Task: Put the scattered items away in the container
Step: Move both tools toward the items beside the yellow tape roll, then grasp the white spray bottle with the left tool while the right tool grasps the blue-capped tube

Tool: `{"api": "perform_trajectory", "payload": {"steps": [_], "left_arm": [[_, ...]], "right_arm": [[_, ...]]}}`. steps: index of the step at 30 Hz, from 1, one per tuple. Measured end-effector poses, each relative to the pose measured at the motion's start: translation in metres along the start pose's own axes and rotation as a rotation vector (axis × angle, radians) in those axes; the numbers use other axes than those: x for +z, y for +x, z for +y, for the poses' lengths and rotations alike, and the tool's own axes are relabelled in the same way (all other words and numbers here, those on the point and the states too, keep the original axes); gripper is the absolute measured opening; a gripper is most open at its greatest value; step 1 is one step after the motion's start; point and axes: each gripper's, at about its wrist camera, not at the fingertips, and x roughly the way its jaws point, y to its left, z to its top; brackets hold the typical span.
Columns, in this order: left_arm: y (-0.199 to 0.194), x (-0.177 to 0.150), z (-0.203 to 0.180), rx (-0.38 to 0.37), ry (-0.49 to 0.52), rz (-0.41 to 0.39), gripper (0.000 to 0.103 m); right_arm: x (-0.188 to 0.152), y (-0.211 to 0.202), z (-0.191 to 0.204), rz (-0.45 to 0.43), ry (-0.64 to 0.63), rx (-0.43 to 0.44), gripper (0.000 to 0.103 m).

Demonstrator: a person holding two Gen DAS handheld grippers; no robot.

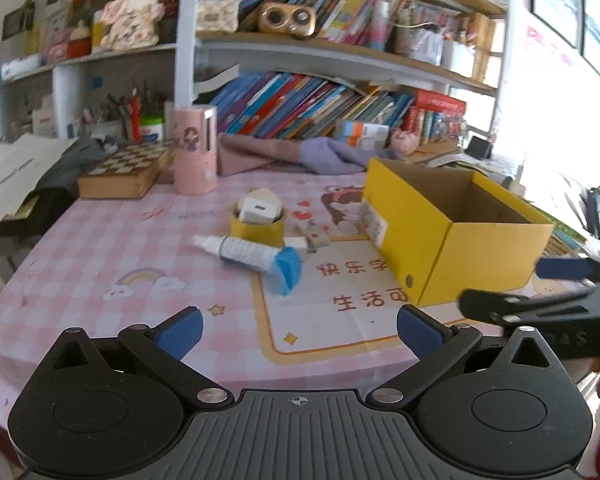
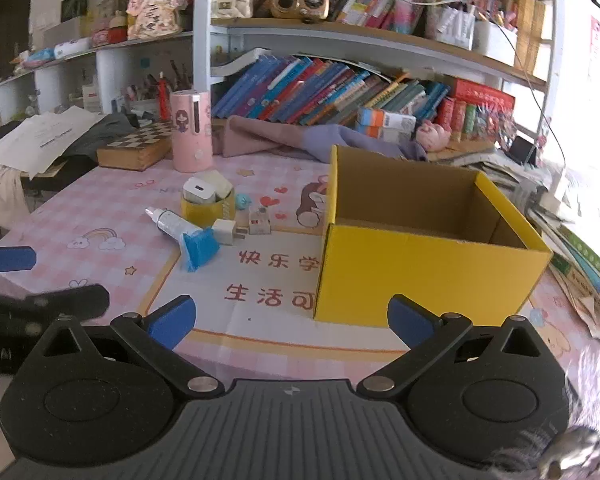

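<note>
On the pink checked desk [image 2: 100, 200], at eleven o'clock from the right tool [image 2: 290, 322], whose jaws like the left tool's [image 1: 300, 334] stand apart and empty, lies a light, stiff, slippery white tube [image 2: 172, 222], best gripped across its barrel, with the open yellow box [image 2: 420, 276] at one o'clock.

Yellow box [image 2: 428, 276] floor hidden; small blue item [image 2: 244, 201] behind tape unidentifiable.
</note>
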Motion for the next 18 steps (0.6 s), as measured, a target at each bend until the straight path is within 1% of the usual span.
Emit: {"api": "perform_trajectory", "payload": {"steps": [3,5,7,10,12,15,18], "left_arm": [[0.000,0.007,0.004,-0.001,0.025,0.022,0.103],[-0.001,0.013,0.005,0.007,0.068,0.008,0.103],[-0.004,0.020,0.006,0.020,0.088,-0.012,0.103],[-0.008,0.026,0.008,0.041,0.056,-0.039,0.103],[-0.009,0.022,0.008,0.033,0.027,-0.031,0.103],[-0.010,0.011,0.009,0.029,0.012,-0.010,0.103],[-0.011,0.003,0.013,0.057,-0.005,-0.004,0.103]], "right_arm": [[0.001,-0.005,0.002,-0.018,0.006,0.005,0.103],[0.006,-0.005,0.006,-0.024,-0.003,0.027,0.103],[0.012,-0.004,0.007,-0.025,0.003,0.038,0.103],[0.017,-0.002,0.007,-0.016,0.048,0.055,0.101],[0.016,-0.001,0.011,0.002,0.052,0.048,0.101],[0.009,-0.001,0.014,0.017,0.046,0.043,0.100],[0.006,0.000,0.018,0.026,0.048,0.059,0.098]]}}
